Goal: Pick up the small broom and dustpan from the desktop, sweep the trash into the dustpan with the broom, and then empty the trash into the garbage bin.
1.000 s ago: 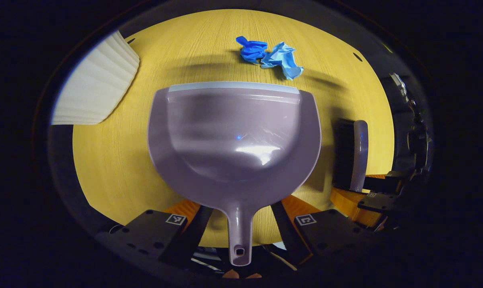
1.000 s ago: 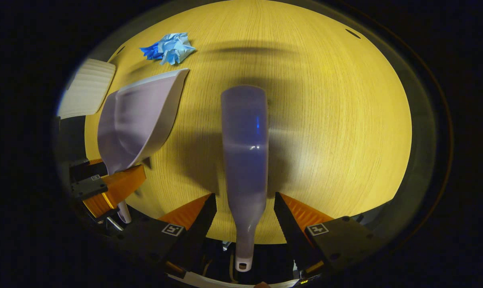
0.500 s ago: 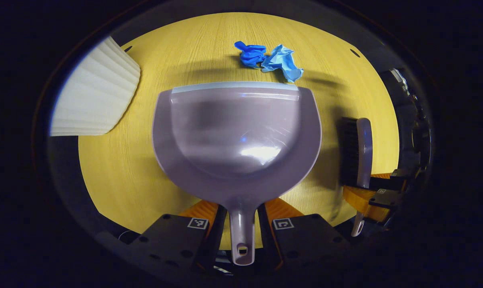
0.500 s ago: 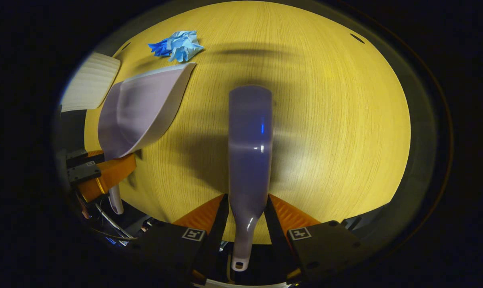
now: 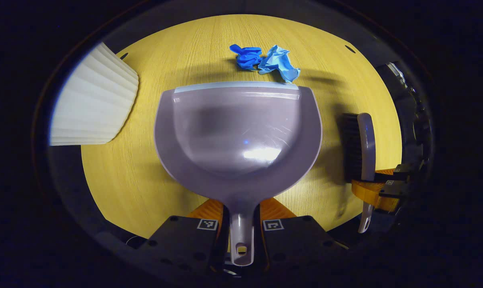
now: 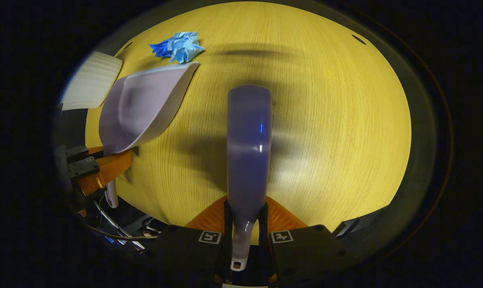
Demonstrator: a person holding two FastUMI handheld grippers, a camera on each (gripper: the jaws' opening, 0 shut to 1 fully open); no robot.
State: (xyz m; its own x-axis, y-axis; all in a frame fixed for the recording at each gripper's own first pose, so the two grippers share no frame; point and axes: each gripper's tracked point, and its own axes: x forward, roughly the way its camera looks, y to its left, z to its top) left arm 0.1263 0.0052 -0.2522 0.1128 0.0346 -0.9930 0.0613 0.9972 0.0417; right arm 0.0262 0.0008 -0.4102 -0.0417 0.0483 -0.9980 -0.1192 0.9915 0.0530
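Observation:
A lilac dustpan (image 5: 237, 132) lies on the yellow wooden desktop (image 5: 145, 172), its lip facing the crumpled blue trash (image 5: 265, 62). My left gripper (image 5: 241, 212) is shut on the dustpan's handle. In the right gripper view the lilac broom (image 6: 248, 148) points away from me, back upward, and my right gripper (image 6: 245, 218) is shut on its handle. The dustpan (image 6: 145, 110) and the trash (image 6: 179, 46) sit at the upper left there, with the left gripper (image 6: 101, 170) below them. The broom (image 5: 359, 146), bristles to its left, and the right gripper (image 5: 379, 192) show at the right of the left gripper view.
A white ribbed garbage bin (image 5: 91, 108) stands at the desktop's left edge, also seen as a bin (image 6: 91, 82) in the right gripper view. Bare wood spreads to the right of the broom (image 6: 337, 120). Dark booth surrounds the desktop's edges.
Both grippers have gone from open to shut: the left one on the dustpan's handle, the right one on the broom's handle. The dustpan's lip now sits closer to the blue trash.

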